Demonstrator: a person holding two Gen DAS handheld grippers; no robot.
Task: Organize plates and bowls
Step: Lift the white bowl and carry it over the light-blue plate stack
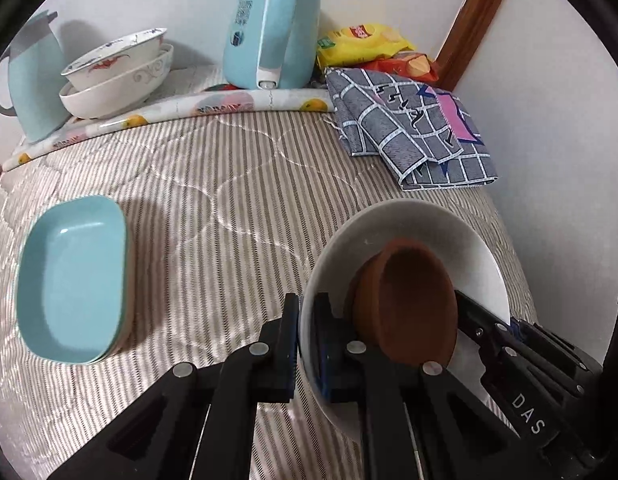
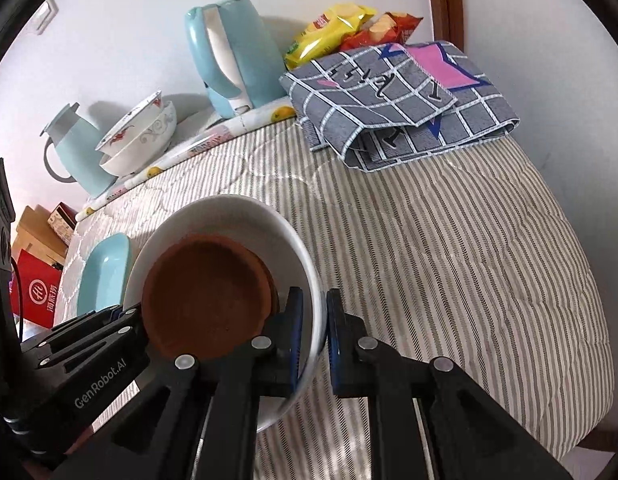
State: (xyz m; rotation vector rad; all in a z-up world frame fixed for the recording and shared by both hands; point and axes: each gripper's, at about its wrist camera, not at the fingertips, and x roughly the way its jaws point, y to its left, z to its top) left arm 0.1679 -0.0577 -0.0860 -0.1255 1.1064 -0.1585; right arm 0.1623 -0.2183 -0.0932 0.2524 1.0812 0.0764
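1. A white plate [image 1: 409,224] with a brown bowl [image 1: 409,300] sitting in it is held tilted just above the striped bedcover [image 1: 229,184], near its front edge.
2. The left gripper [image 1: 305,340] pinches the plate's left rim, one finger under the rim and one on top, closed narrow on it.
3. The right gripper [image 2: 312,340] clamps the opposite rim the same way, one finger inside the plate and one outside.
4. The right gripper's body reads "DAS" in the left wrist view; the left gripper's body reads "GenRobot.AI" in the right wrist view.
5. A light blue dish [image 1: 73,280] lies on the bedcover toward its left edge, apart from the plate.
6. Along the back edge, two patterned white bowls [image 1: 121,72] sit nested, between a blue jug [image 1: 33,80] and a blue kettle [image 1: 273,28] bearing a QR code.
7. A folded grey checked cloth [image 1: 409,120] with dark lettering I cannot read lies at the back right corner.
8. Yellow and red snack bags [image 1: 373,46] lie behind the cloth.
9. Off the left side, a red box [image 2: 35,292] shows white characters too small to read.
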